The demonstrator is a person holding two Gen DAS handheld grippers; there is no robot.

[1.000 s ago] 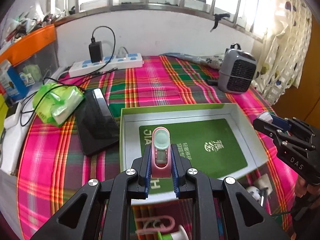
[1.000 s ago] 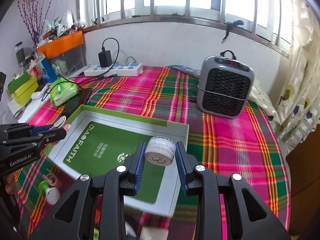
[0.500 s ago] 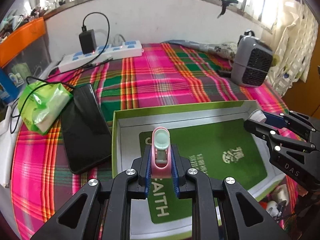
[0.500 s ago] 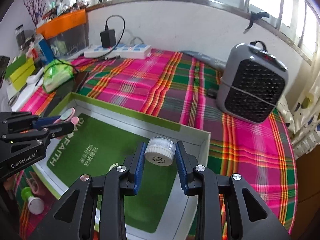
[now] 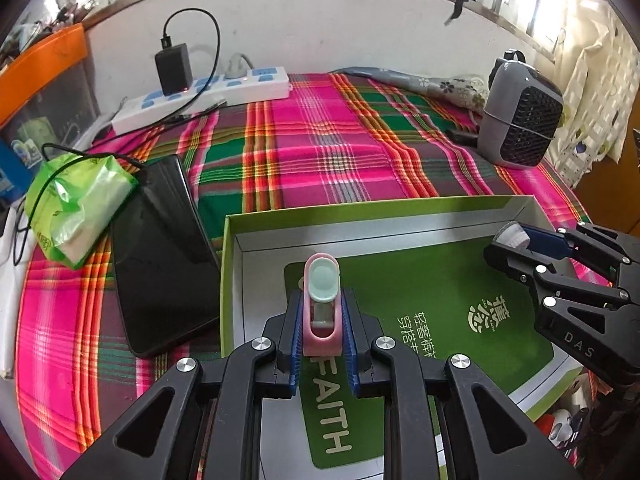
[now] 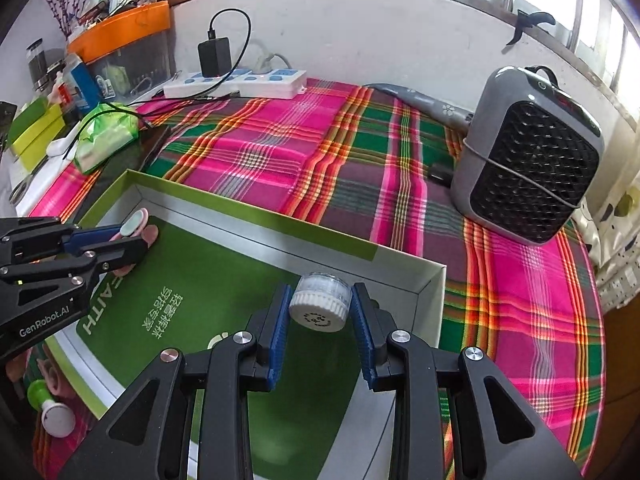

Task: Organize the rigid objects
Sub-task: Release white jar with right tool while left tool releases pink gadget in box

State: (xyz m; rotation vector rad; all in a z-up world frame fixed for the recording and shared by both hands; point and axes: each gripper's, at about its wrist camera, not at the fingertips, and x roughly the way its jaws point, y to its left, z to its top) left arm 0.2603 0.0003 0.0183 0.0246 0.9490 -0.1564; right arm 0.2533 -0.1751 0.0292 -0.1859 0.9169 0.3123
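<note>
A pink plastic clip (image 5: 321,307) with a smooth mint-green oval pad at its tip is pinched between the ribbed blue pads of the left gripper (image 5: 322,344), the jaws drawn narrow against its sides. It is held above the near left part of a shallow cardboard box (image 5: 360,210), whose outer walls are lime green and whose inner walls are matt grey; a flat dark green sheet with pale printed lettering covers the floor of the box.

A small round jar (image 6: 320,303) with a ridged white cap and a cloudy translucent body is clamped on its side between the pads of the right gripper (image 6: 321,322), the jaws set moderately apart to its width. It is held over the far right corner of the box, near the grey wall.

The box is laid on a plaid cloth (image 5: 320,152) of pink, green and orange. A glossy black phone (image 5: 160,256) is seen just beside the box's left wall, with a crinkled green tissue pack (image 5: 76,206) touching its far end. A white power strip (image 5: 204,96) is placed by the wall, and a rounded grey heater (image 6: 532,168) with a black honeycomb grille is set well apart on the right.
</note>
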